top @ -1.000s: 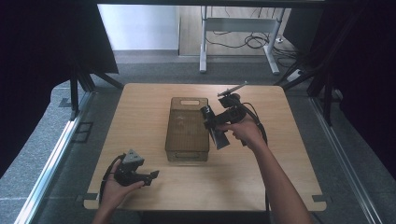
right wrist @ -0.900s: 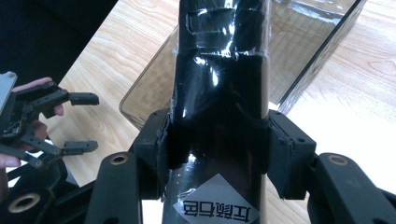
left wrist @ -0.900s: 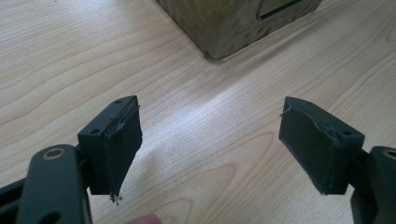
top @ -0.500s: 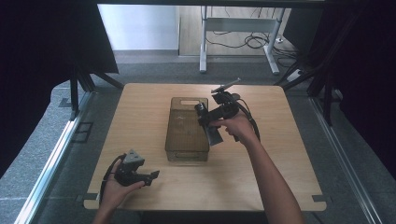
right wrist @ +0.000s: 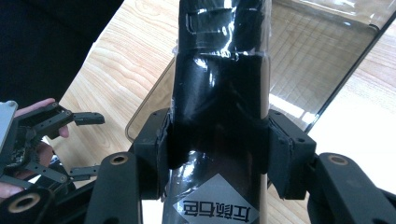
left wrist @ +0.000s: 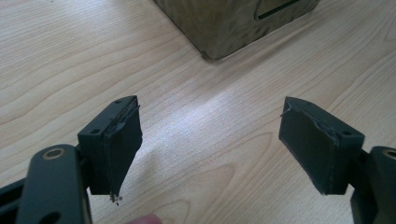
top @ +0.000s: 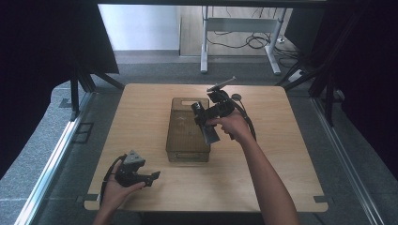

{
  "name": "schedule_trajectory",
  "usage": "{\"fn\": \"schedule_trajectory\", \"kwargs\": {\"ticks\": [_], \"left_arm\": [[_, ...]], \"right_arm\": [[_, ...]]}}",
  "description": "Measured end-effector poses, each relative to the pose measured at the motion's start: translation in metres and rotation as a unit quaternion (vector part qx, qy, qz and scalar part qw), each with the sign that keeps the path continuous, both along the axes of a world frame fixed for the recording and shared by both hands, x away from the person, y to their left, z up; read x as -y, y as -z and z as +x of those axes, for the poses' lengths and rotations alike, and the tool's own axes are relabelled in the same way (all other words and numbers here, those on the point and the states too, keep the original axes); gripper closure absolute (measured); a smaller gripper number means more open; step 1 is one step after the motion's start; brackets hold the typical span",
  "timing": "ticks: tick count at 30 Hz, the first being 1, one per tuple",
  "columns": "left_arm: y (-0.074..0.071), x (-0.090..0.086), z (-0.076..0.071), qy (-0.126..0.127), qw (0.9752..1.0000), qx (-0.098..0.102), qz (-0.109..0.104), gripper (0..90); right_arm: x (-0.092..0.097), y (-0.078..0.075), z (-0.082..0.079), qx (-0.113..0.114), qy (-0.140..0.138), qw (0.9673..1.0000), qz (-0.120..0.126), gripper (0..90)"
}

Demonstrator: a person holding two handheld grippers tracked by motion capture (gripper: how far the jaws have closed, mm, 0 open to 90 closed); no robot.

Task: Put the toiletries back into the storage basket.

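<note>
Black and shiny, the packet [right wrist: 219, 102] sits tight between the two pads of the right gripper [top: 206, 123], which squeeze it from both sides. A second ago this gripper was over the right edge of the see-through box [top: 187, 129]. Now it has slid a little way left, so the packet hangs over the box's open top, near the box's right wall. That likely means the packet is about to go down into the box. The packet is not inside yet; it is above the box, tilted.

Near the front of the box, on the wooden table [top: 281, 159], the left gripper [top: 155, 177] rests with its jaws wide apart and nothing between them.
</note>
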State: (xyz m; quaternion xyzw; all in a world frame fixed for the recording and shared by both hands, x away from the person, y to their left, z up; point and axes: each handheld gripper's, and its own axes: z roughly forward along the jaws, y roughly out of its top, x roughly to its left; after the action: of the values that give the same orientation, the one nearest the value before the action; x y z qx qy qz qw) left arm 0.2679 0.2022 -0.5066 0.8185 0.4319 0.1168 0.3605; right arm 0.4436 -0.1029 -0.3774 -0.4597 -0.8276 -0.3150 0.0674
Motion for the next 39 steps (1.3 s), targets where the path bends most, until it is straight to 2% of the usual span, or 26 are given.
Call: {"fn": "schedule_trajectory", "kwargs": {"ticks": [8, 24, 27, 39], "left_arm": [[0.0, 0.0, 0.0, 0.0, 1.0, 0.0, -0.001, 21.4], [-0.001, -0.002, 0.0, 0.0, 1.0, 0.003, -0.005, 21.4], [-0.001, -0.002, 0.0, -0.001, 1.0, 0.002, -0.006, 21.4], [-0.001, -0.002, 0.0, 0.002, 1.0, 0.003, -0.005, 21.4]], "right_arm": [[-0.008, 0.0, 0.004, -0.005, 0.007, 1.0, 0.001, 47.1], [-0.033, 0.008, 0.018, -0.022, 0.007, 0.9995, -0.022, 47.2], [-0.036, 0.01, 0.02, -0.025, 0.01, 0.9995, -0.019, 47.2], [-0.045, 0.023, 0.028, -0.039, 0.027, 0.9983, -0.035, 47.2]]}}
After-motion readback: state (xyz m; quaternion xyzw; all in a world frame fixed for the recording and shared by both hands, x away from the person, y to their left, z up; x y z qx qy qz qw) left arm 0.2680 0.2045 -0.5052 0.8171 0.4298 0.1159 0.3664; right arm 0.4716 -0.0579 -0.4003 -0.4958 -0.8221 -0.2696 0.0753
